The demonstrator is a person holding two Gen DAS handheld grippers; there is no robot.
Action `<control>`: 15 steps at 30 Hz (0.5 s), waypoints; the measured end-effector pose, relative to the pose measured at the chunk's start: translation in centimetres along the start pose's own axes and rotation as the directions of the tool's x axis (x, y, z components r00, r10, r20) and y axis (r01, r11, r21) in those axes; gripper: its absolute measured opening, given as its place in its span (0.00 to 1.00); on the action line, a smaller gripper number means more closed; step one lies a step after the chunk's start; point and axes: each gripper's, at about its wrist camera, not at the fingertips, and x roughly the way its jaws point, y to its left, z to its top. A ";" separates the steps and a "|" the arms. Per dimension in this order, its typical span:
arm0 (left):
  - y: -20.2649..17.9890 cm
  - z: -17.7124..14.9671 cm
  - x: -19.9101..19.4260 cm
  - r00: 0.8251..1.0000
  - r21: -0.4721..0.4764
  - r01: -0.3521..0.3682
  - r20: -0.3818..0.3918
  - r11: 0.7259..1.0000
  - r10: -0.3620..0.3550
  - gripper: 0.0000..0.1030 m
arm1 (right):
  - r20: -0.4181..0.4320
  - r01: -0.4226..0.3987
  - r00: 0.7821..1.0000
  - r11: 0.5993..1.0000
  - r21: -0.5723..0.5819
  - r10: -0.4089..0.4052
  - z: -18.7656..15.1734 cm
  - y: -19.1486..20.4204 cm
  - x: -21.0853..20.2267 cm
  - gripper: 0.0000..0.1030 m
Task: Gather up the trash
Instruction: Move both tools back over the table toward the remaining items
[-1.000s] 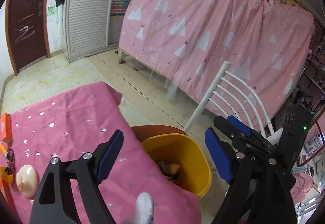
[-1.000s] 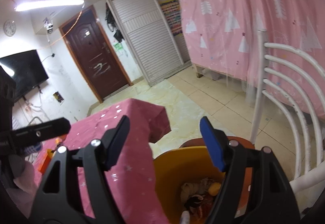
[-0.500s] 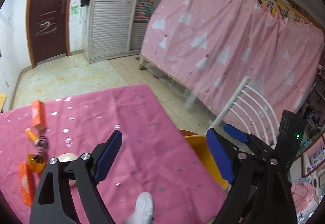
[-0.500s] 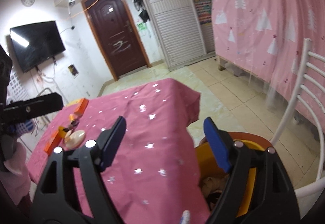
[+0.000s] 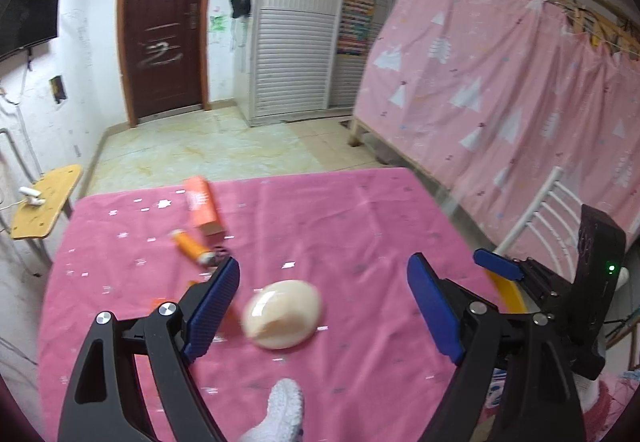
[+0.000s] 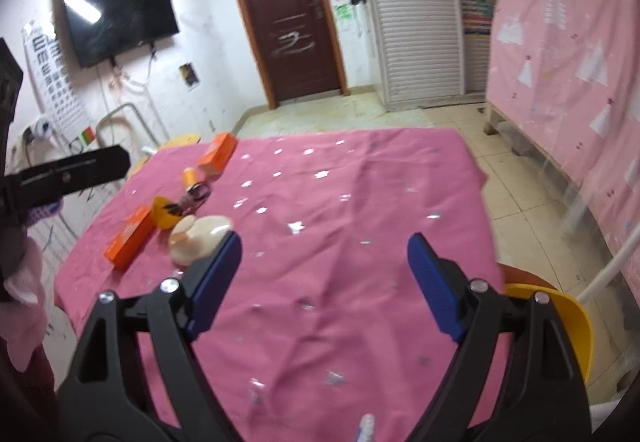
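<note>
We read no brand on the trash; print on the orange boxes is blurred. Our left gripper tilts down over the pink tablecloth, jaws wide apart, with a cream shell-like piece on the cloth between them, untouched. Our right gripper is opening over bare cloth, nothing between its jaws. Further off lie an orange box, a yellow cup, an orange tube. The yellow bin sits just beside the table's right edge. An eye chart hangs on the far wall.
</note>
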 end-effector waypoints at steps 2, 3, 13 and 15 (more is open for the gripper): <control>1.4 -0.2 -0.1 1.000 -0.010 -0.025 -0.001 1.000 0.025 0.76 | -0.014 -0.011 1.000 1.000 -0.018 0.010 0.1 0.8 0.6 0.84; 2.1 -0.3 -0.1 0.999 -0.016 -0.038 -0.003 0.999 0.038 0.76 | -0.023 -0.017 1.000 0.999 -0.031 0.016 0.1 1.4 0.9 0.85; 8.6 -2.4 0.5 0.985 -0.048 -0.162 -0.065 0.986 0.159 0.79 | -0.100 -0.067 0.993 0.991 -0.117 0.056 0.4 5.7 4.0 0.87; 8.9 -3.2 1.0 0.982 -0.039 -0.173 -0.087 0.984 0.169 0.79 | -0.117 -0.077 0.991 0.987 -0.138 0.061 0.4 6.7 4.6 0.87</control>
